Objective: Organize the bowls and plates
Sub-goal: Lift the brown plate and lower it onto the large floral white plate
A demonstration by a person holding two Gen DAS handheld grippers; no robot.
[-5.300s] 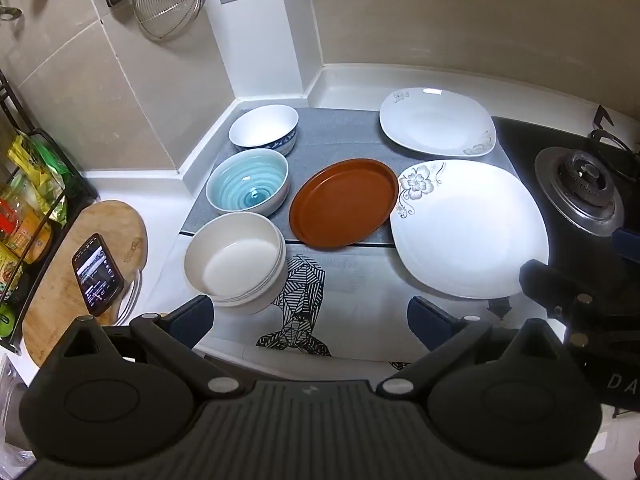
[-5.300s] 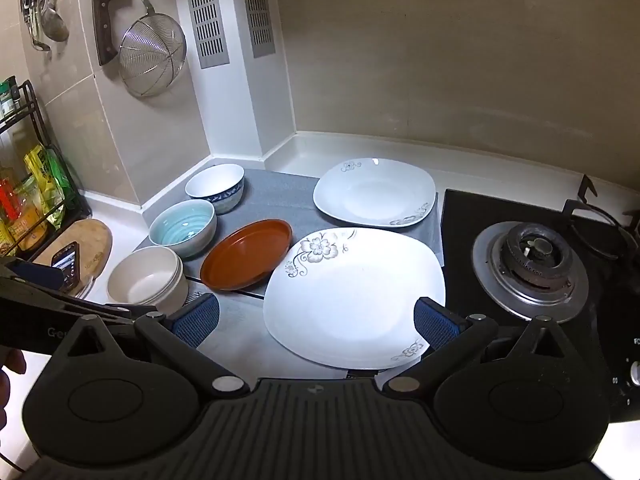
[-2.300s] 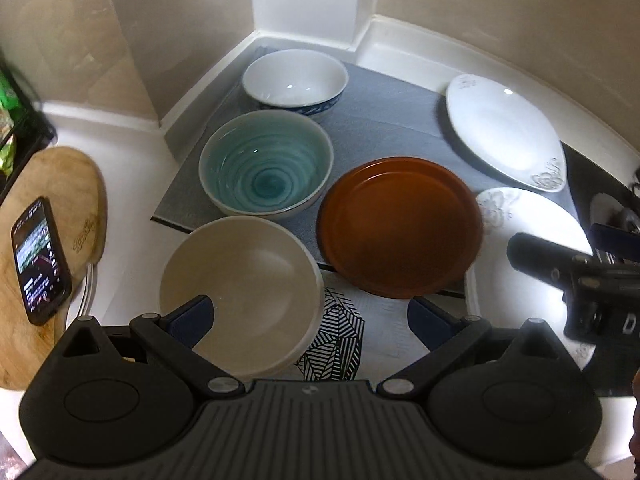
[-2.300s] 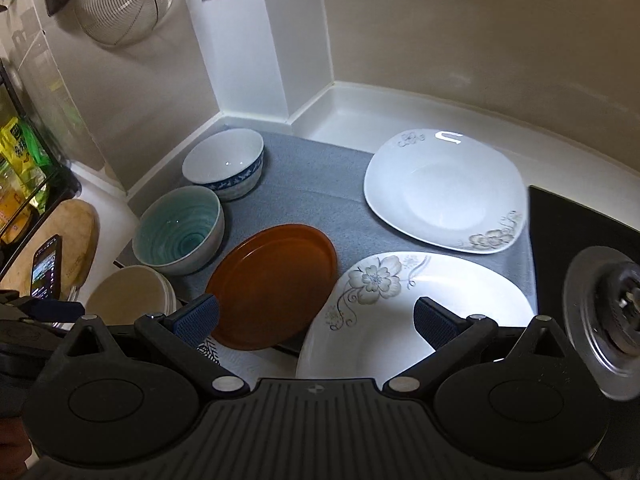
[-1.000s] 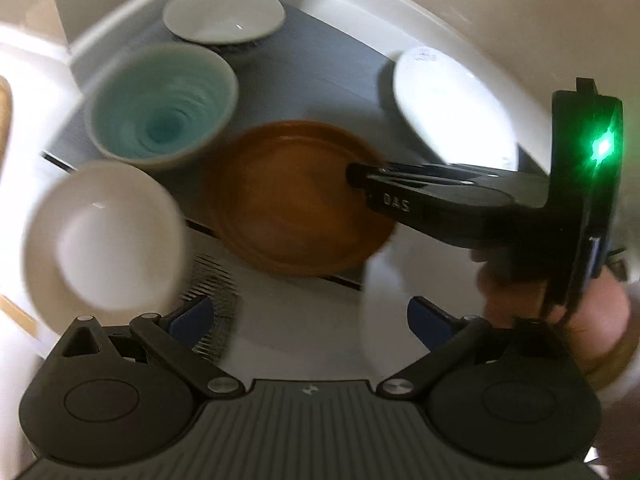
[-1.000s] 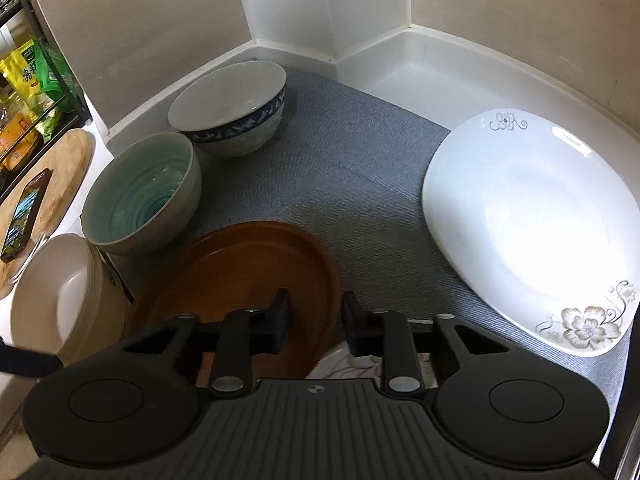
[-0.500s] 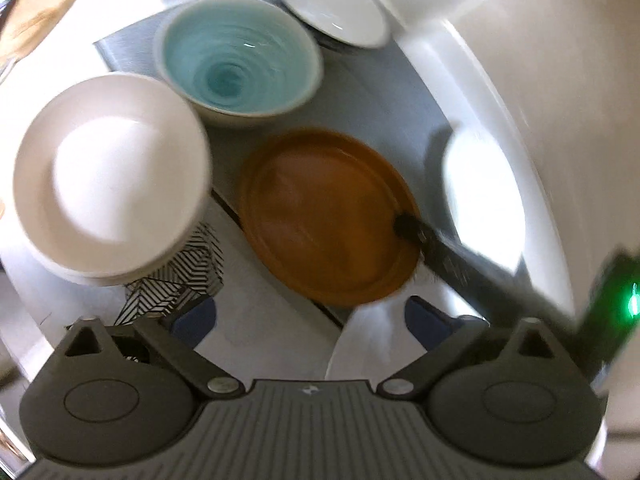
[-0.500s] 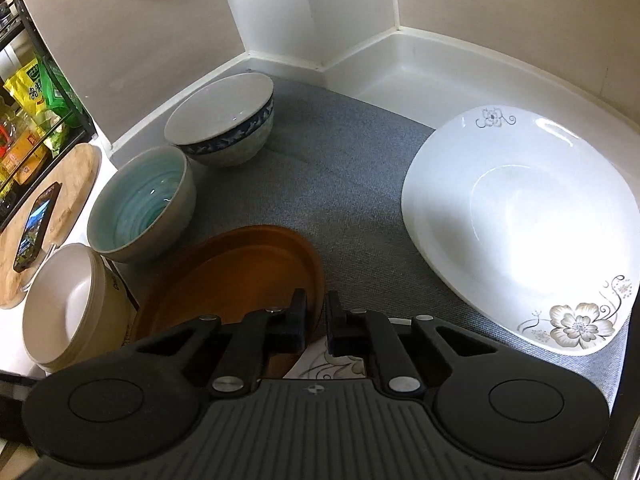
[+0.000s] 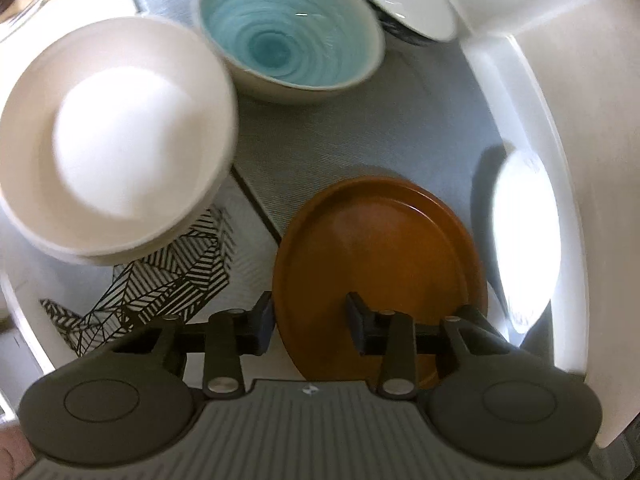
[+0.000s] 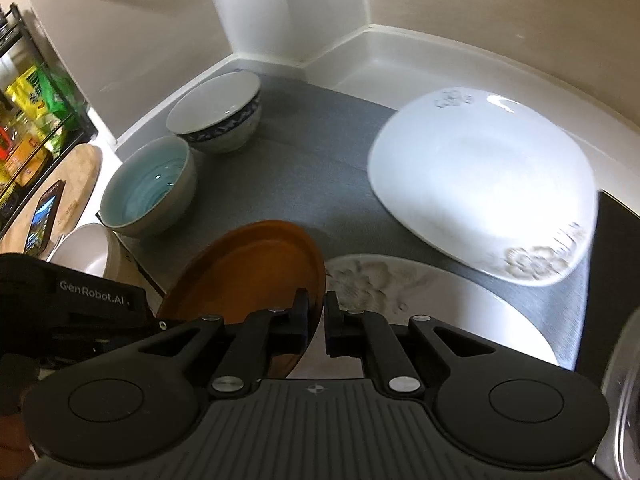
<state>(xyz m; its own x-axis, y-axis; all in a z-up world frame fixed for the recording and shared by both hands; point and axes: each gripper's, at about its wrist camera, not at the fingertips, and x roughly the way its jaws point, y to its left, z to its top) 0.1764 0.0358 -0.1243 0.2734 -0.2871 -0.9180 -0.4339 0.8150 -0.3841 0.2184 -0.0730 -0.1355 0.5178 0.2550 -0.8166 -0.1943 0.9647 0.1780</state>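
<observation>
So right up close, the right hand-held gripper (image 10: 316,322) is pinched tight on the near rim of the brown plate (image 10: 256,272), tipping it up off the counter (image 10: 384,64). The left hand-held gripper (image 9: 310,322) straddles the opposite rim; its jaws have just been closing with that rim between them, but whether the pads press yet is hard to say, the view's smeary. Looks to me like the plate is headed for a stack, probably the flowered white plate (image 10: 420,300) right beside it.

How I'd do it: let the left side clamp fully before lifting, keep both grips on opposite rims so it doesn't swing, lift clear of the white plate's edge, then set it down flat and centred. Glazed ceramic is slippery on a thin rim, so go slow.

Farther back: a cream bowl (image 9: 116,136), a teal swirl bowl (image 9: 288,28), a blue-patterned white bowl (image 10: 216,110) and a second white plate (image 10: 480,184) on the grey mat (image 10: 312,160).

Only readable text: "GenRobot.AI" on the left unit's body.
</observation>
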